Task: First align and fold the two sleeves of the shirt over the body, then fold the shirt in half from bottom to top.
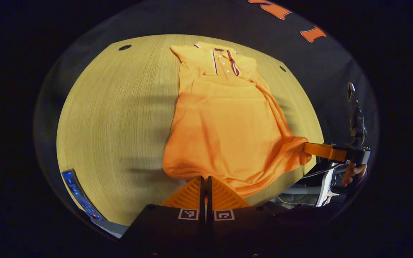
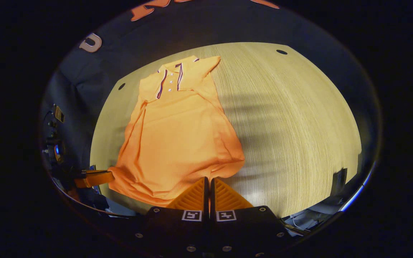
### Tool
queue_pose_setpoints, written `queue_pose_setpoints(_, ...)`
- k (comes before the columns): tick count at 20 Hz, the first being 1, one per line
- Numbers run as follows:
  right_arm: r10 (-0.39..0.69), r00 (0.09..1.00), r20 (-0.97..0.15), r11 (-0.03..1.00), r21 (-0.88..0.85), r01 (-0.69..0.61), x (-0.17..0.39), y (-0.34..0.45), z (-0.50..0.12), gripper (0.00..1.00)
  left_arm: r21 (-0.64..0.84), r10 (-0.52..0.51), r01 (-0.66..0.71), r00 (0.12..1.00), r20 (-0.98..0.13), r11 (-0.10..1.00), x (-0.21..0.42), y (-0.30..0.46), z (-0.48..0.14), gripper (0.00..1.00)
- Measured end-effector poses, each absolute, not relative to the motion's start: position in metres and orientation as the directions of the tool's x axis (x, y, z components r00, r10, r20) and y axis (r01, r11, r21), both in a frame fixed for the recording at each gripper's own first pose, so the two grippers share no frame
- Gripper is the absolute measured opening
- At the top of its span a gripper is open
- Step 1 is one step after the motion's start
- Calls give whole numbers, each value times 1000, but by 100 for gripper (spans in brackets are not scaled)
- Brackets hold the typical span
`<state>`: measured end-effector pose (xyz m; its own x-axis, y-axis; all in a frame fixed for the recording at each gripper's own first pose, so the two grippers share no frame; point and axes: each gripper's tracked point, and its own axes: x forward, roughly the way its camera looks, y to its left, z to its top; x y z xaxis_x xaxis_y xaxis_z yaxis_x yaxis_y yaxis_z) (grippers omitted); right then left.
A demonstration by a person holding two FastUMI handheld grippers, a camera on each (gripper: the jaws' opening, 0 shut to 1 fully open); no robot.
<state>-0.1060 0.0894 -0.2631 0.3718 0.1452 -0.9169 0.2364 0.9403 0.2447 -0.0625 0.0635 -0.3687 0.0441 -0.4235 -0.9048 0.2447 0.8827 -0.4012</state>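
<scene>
Lying flat on the wooden table [image 1: 120, 118], collar at the far side, the orange shirt [image 1: 224, 122] is seen with both sleeves folded over its body. Its near hem is pinched at one corner by the left gripper [image 1: 205, 179] and at the other by the right gripper [image 2: 208, 181], each clamped together on the cloth.

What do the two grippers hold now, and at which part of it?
Both are shut on the orange polo shirt at its bottom hem: left gripper and right gripper, one at each corner.
</scene>
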Motion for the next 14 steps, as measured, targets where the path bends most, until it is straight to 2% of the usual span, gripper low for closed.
queue_pose_setpoints(6, 142, 444, -885, 934, 268, 236, -55, 80, -233, 0, -428, -468, 256, 119, -876, 867, 6, 54, -347, 1)
queue_pose_setpoints(14, 253, 497, -830, 914, 374, 158, 46, 50, -222, 0, -373, -427, 238, 245, -871, 897, 119, 31, -325, 1)
